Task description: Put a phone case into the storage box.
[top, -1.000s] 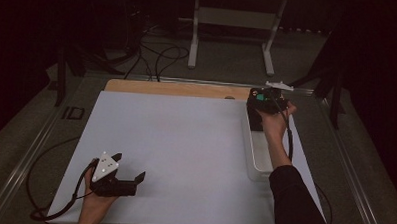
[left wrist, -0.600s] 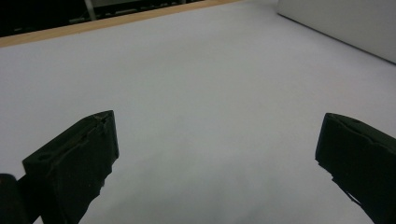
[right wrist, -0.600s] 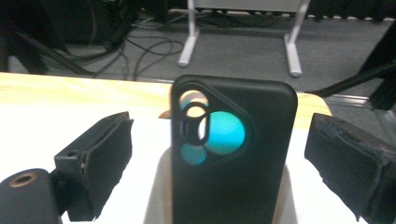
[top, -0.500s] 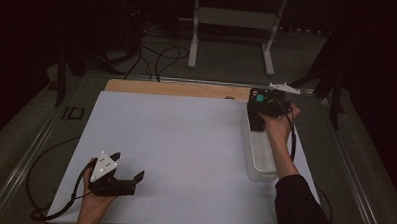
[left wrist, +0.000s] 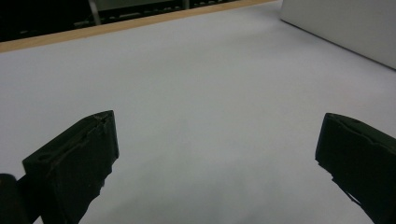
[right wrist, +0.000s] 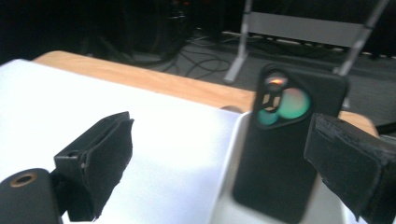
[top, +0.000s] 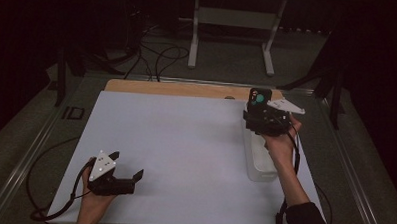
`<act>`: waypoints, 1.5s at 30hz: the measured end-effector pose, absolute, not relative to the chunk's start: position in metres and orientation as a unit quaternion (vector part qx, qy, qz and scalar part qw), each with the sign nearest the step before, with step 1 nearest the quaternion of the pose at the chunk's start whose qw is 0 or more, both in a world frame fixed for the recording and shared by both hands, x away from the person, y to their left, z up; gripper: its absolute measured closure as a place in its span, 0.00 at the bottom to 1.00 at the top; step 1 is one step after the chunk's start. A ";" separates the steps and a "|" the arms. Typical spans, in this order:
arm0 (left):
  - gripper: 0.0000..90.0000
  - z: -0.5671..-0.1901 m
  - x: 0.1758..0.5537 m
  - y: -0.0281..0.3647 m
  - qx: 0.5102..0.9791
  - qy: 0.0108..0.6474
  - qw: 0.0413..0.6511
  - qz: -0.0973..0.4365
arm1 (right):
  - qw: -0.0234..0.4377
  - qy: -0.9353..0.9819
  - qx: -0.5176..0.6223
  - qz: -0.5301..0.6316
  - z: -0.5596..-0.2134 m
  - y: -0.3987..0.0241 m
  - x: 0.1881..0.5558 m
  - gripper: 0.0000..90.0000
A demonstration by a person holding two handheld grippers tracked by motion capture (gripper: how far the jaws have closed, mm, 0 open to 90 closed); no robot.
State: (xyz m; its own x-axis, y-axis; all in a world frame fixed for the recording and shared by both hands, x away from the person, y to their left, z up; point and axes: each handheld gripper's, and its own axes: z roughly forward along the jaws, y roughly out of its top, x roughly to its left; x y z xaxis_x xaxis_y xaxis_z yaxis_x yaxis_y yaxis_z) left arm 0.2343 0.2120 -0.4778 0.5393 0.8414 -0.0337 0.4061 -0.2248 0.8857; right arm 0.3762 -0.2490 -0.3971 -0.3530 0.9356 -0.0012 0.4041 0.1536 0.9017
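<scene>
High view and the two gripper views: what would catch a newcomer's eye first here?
Probably the black phone with its shiny greenish camera lenses, standing upright at the far end of a white tray on the table's right side. The right gripper sits right at it, jaws spread, one jaw beside the phone. The left gripper lies open on the bare white tabletop, near the front left.

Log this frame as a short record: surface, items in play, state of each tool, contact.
surface: white sheet over a wooden table
item 1: black phone with a round camera cluster, standing upright in the container
item 2: long clear plastic container near the sheet's right edge
right tool: jaws open, either side of the phone, not clamped
left tool: jaws open, nothing between them, low over the sheet
contact: right tool on phone cannot be told
</scene>
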 end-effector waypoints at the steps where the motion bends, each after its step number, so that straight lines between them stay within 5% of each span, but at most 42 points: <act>1: 0.00 -0.478 0.234 0.212 0.746 0.418 0.461 0.237 | 0.300 0.698 0.478 0.440 -0.397 -0.248 0.373 0.09; 21: 0.00 -0.472 0.233 0.219 0.736 0.422 0.467 0.250 | 0.293 0.697 0.426 0.496 -0.432 -0.261 0.286 0.09; 45: 0.00 -0.467 0.227 0.225 0.728 0.414 0.478 0.264 | 0.298 0.680 0.403 0.536 -0.464 -0.275 0.241 0.09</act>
